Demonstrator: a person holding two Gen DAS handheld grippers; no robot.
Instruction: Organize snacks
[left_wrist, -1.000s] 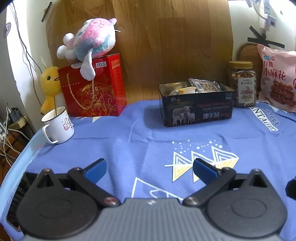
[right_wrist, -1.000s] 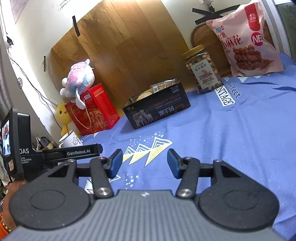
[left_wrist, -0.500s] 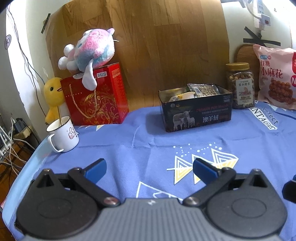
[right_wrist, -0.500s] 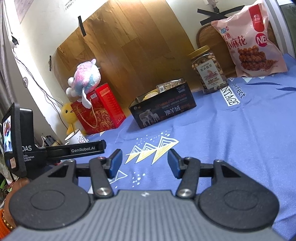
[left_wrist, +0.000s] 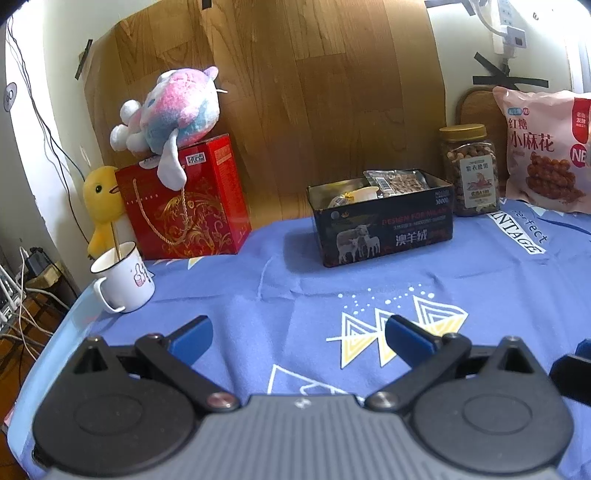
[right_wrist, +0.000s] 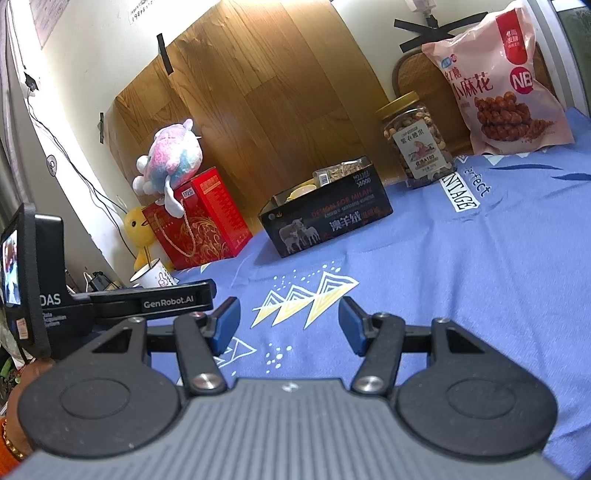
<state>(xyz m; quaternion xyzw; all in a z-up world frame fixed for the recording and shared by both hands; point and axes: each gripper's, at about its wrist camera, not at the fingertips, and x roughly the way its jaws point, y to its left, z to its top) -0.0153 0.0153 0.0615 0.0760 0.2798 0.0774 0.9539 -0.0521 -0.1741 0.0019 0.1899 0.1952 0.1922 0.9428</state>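
Up and right of the right tongs (right_wrist: 288, 321) – just widened, empty – the upright nut jar (right_wrist: 415, 142) stands beyond the tin (right_wrist: 332, 218); left tongs (left_wrist: 297, 339) gape empty, farther off.

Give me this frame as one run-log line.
phase: pre-grasp | left gripper: open, empty | right gripper: jaws just opened wider, empty | black tin: holds snack packets | nut jar, pink snack bag: outside tin

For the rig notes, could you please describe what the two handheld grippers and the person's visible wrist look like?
Both the left gripper and right gripper have grey ribbed bodies, black round-hubbed linkages and blue pads. From the right wrist view, the left unit shows a small screen and "GenRobot.AI" lettering. An orange cuff and beaded bracelet are visible.
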